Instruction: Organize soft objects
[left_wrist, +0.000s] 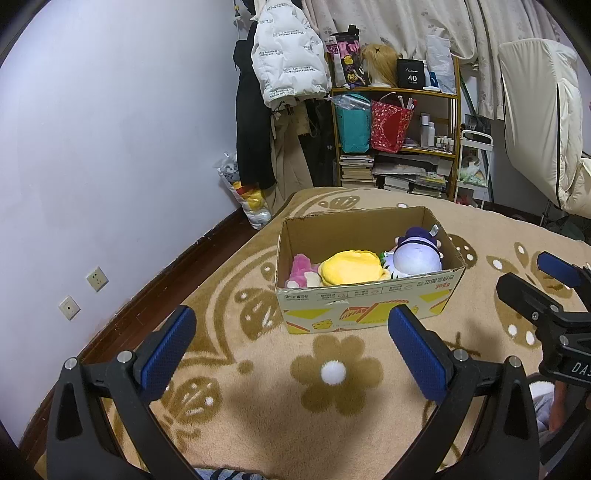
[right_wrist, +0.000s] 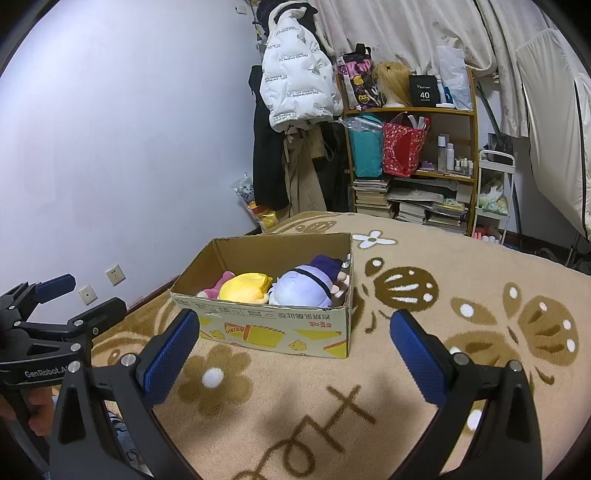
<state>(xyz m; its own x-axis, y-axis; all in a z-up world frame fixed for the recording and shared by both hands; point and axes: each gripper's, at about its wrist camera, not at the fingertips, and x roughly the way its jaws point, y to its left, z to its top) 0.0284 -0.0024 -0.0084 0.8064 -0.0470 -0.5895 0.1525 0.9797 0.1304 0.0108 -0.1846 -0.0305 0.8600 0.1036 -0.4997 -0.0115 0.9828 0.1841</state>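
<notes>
Right view alone shows white flower motif (right_wrist: 375, 239) at cardboard box's (right_wrist: 273, 328) 1 o'clock; both jaws apart, empty; floral carpet (left_wrist: 369, 424), lilac wall (left_wrist: 110, 147).

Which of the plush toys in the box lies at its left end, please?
The pink plush, tucked into the left corner of the box. The yellow plush sits in the middle, and the purple-and-white plush fills the right end.
</notes>
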